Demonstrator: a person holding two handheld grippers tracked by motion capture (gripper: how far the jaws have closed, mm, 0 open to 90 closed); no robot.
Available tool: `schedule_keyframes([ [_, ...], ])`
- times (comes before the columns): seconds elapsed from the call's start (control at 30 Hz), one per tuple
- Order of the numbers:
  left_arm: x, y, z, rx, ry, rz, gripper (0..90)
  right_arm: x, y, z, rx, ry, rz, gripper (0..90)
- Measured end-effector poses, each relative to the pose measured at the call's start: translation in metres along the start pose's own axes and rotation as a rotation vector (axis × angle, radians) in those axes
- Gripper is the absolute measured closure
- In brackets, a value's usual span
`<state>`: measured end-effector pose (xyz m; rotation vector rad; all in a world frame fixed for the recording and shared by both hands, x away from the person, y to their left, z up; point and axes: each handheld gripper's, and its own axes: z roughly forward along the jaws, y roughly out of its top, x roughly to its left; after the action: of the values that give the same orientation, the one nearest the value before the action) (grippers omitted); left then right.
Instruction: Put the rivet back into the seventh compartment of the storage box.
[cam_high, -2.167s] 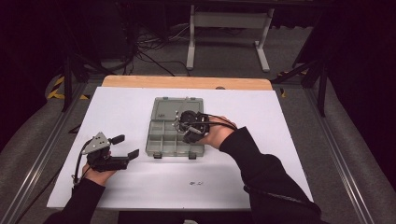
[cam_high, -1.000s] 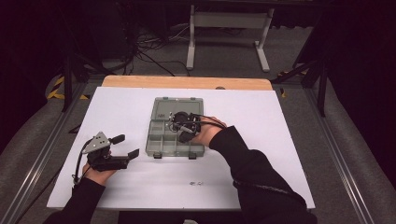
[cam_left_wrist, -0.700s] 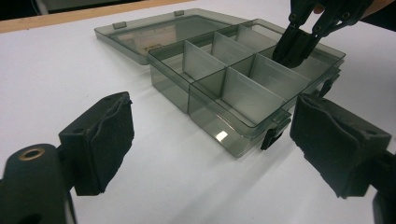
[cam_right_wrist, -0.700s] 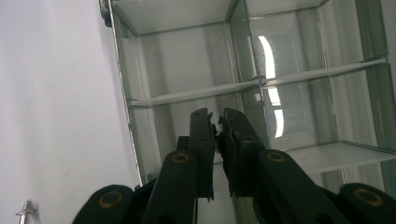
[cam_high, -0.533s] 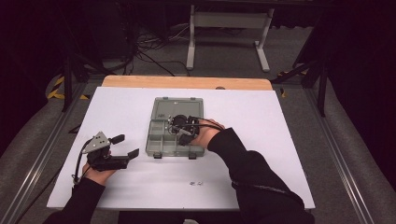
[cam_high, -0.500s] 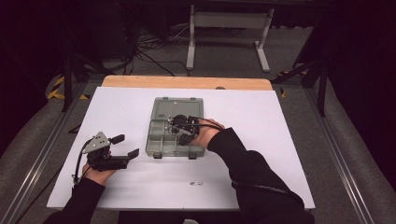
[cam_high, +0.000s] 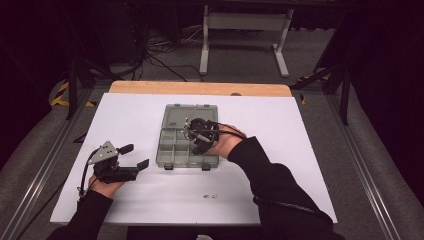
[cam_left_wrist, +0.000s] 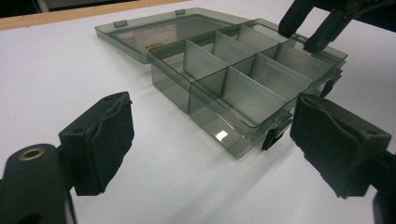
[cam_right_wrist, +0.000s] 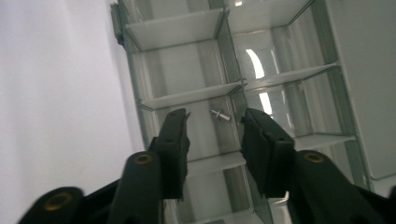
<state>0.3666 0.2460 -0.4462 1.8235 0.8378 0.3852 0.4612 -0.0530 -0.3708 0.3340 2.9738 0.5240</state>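
Already dropped: small screw (cam_right_wrist: 220, 115) lies in organiser box (cam_high: 175, 150) compartment, just beyond right gripper (cam_right_wrist: 214, 122) fingers, which have just been opening, nothing between them. Left gripper (cam_left_wrist: 210, 135) wide, empty, resting on desk (cam_high: 310, 150). Lid open; closing likely remains.

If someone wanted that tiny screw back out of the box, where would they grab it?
Probably across the shank, coming straight down from above. The screw lies on its side on the floor of one compartment of the organizer box, dividers close around it, so only the top is free. The right tool hangs above it, jaws apart.
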Motion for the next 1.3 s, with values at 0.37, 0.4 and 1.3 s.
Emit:
schedule_keyframes([
  [0.37,-0.001,0.000,0.001,-0.010,-0.003,0.002,12.0,0.016,-0.018,-0.021,-0.036,0.008,0.002,26.4],
  [0.4,-0.001,0.000,0.000,-0.009,-0.003,0.002,11.8,0.017,-0.019,-0.023,-0.037,0.008,0.004,25.6],
  [1.3,0.000,-0.001,-0.004,-0.021,0.007,0.005,9.3,0.050,-0.056,-0.044,-0.052,0.000,0.017,14.5],
])
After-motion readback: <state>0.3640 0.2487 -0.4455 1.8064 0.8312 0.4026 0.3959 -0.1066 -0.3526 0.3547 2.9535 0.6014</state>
